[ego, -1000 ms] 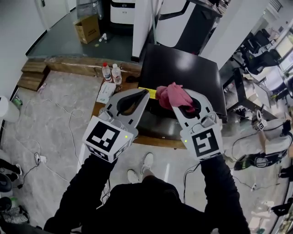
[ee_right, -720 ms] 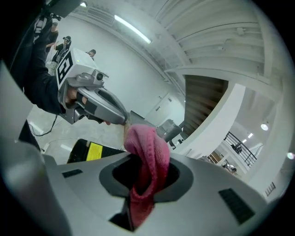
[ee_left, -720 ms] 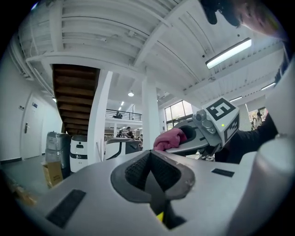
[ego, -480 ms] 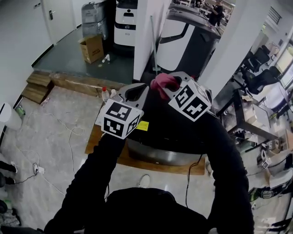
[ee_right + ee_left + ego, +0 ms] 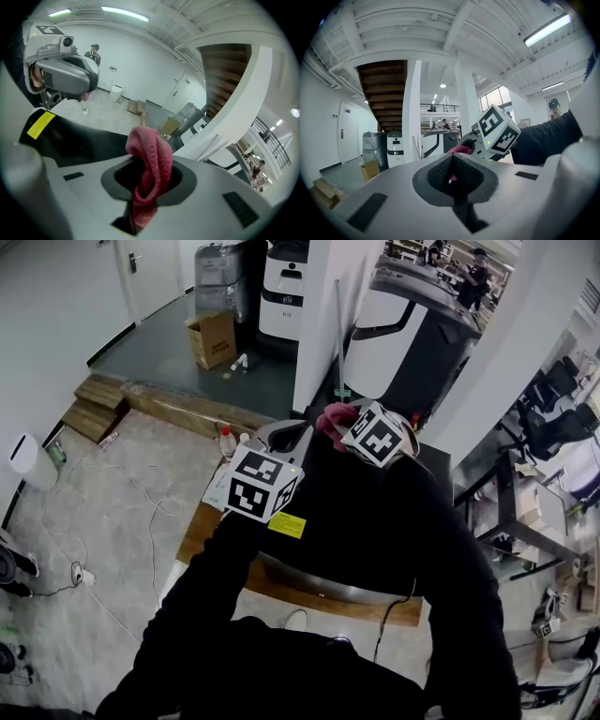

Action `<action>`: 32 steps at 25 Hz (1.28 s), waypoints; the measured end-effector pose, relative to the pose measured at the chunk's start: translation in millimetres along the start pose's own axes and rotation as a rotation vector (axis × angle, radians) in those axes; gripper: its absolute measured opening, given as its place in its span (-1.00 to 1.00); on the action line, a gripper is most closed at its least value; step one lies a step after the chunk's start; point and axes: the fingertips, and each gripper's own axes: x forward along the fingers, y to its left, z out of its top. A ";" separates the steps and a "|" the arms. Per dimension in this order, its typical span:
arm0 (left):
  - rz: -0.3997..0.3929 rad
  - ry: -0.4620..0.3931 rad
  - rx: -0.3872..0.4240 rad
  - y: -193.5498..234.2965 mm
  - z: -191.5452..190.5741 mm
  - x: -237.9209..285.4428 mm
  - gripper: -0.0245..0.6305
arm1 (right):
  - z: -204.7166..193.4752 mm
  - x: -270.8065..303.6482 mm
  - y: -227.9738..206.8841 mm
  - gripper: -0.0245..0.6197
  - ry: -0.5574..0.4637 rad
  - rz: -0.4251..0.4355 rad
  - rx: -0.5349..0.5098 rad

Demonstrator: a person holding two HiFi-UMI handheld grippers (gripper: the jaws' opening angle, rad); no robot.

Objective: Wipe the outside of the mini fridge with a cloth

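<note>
My right gripper (image 5: 339,418) is shut on a pink cloth (image 5: 332,415), which bulges up out of its jaws (image 5: 151,140). My left gripper (image 5: 298,433) is held beside it at about the same height, jaws closed together with nothing between them (image 5: 452,158). Both are raised in front of me, above the black mini fridge (image 5: 84,140). My black sleeves hide most of the fridge in the head view. Its yellow sticker (image 5: 287,524) and silver lower edge (image 5: 328,589) show. From the left gripper view I see the right gripper's marker cube (image 5: 497,133) and a bit of cloth (image 5: 459,149).
The fridge stands on a wooden platform (image 5: 281,585) with two bottles (image 5: 226,441) at its left end. Cables (image 5: 150,521) trail over the floor at left. A cardboard box (image 5: 214,338), wooden steps (image 5: 94,404) and white machines (image 5: 291,287) stand beyond. A desk (image 5: 525,521) is at the right.
Both grippers have risen up and away from the fridge's front, with the pink cloth still held in the right one. My head view has swung up toward the room.
</note>
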 end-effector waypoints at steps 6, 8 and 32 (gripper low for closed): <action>-0.026 0.025 -0.011 10.8 -11.5 12.0 -0.91 | -32.6 36.4 -3.2 -0.68 0.100 -0.031 -0.035; -0.041 0.034 -0.012 11.6 -16.1 12.5 -0.91 | -33.7 39.3 -1.6 -0.70 0.099 -0.037 -0.051; -0.206 0.046 -0.030 -11.2 -72.4 -113.5 -0.91 | 24.4 -41.4 175.8 -0.73 0.109 0.058 -0.045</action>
